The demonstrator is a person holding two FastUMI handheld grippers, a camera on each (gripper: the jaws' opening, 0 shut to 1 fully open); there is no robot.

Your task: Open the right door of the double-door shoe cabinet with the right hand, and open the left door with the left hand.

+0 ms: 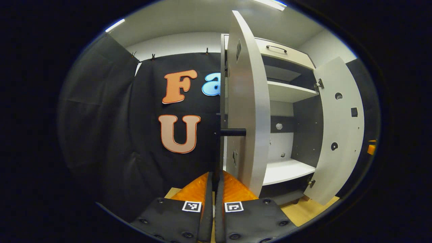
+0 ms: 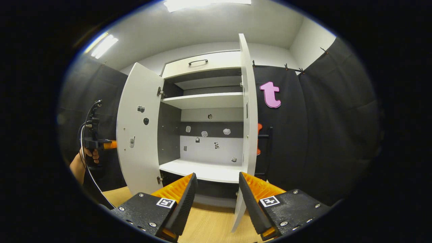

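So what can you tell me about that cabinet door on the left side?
The left door is a plain white panel, smooth like laminate, hinged to the shoe cabinet and swung wide open, upright. Small fittings dot its inner face. A dark bar handle sticks out from its outer face, with the left gripper shut just below it.

Wooden floor (image 2: 206, 226) carries the shoe cabinet (image 2: 206, 72), standing upright against the booth wall, both doors swung open. Same floor (image 1: 303, 211) seen light tan under the cabinet base. Inside, upper shelf (image 2: 204, 100) and lower shelf (image 2: 202, 170), both white. Small stickers or markers sit on the back panel (image 2: 209, 148), not on the shelves.
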